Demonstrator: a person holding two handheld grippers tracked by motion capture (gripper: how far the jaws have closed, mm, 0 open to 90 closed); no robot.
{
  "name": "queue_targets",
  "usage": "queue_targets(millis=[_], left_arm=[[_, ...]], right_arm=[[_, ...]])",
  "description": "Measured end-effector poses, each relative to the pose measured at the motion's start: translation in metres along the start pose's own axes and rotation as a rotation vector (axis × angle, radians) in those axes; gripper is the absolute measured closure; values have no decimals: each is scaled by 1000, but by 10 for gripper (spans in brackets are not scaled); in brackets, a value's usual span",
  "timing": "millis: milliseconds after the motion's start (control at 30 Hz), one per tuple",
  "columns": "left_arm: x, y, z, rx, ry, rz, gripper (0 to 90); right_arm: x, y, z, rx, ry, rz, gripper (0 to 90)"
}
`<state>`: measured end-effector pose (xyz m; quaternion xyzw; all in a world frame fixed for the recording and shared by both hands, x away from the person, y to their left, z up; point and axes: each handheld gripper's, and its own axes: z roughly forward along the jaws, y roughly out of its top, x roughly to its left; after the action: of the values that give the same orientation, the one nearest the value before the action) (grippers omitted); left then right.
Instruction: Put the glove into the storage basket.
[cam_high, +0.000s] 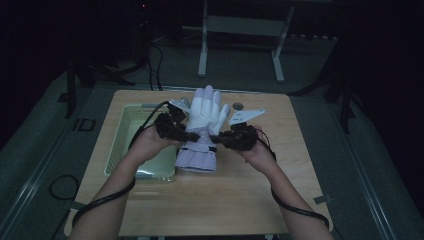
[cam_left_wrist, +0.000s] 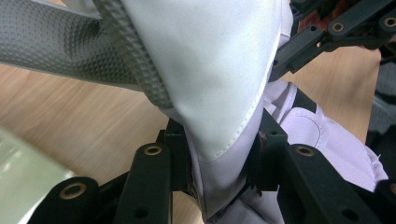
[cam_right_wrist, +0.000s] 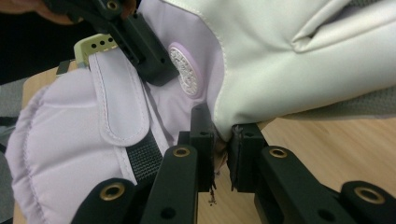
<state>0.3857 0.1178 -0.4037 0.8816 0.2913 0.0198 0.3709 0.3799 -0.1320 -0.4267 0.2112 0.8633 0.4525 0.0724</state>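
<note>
At the left of the wooden table (cam_high: 200, 200) sits a pale green basket (cam_high: 121, 131), its long side running away from the person. The person's left forearm comes in from the bottom left and angles up and inward over the basket's near corner, a black cable (cam_high: 100, 202) looping under the elbow. The left hand (cam_high: 146, 142) is cupped around the left gripper (cam_high: 192, 136), which points to the right toward the middle of the table. In the left gripper view its jaws stand narrow, clamped on a fold of the glove (cam_left_wrist: 219, 79) at the wrist, with the white fabric and a grey textured finger rising above them.

The glove (cam_high: 202, 125) lies at the centre of the table just right of the basket, white fingers spread and pointing away from the person, its padded lilac cuff (cam_high: 196, 159) toward the near edge. In the right gripper view the cuff (cam_right_wrist: 60, 140) shows a strap and a round lilac badge (cam_right_wrist: 185, 70).

The right gripper (cam_high: 217, 138) points left at the glove's other side, facing the left one across the wrist. Its jaws are nearly closed, pinching the white edge of the glove (cam_right_wrist: 280, 60) just above the tabletop. The right hand (cam_high: 257, 150) holds it from behind, a grey three-cornered plate (cam_high: 245, 116) on top, and the right forearm runs down and outward to the bottom right, a cable hanging beneath it
</note>
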Motion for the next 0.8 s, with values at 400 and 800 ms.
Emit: queue_targets(millis=[400,800], left_arm=[[19,-28,-58,26,93,-10,664],[50,-91,-92,-8,136,-115,665]], right_arm=[[25,48,44,2,50,-49,819],[54,79,114,52,97,-112,820]])
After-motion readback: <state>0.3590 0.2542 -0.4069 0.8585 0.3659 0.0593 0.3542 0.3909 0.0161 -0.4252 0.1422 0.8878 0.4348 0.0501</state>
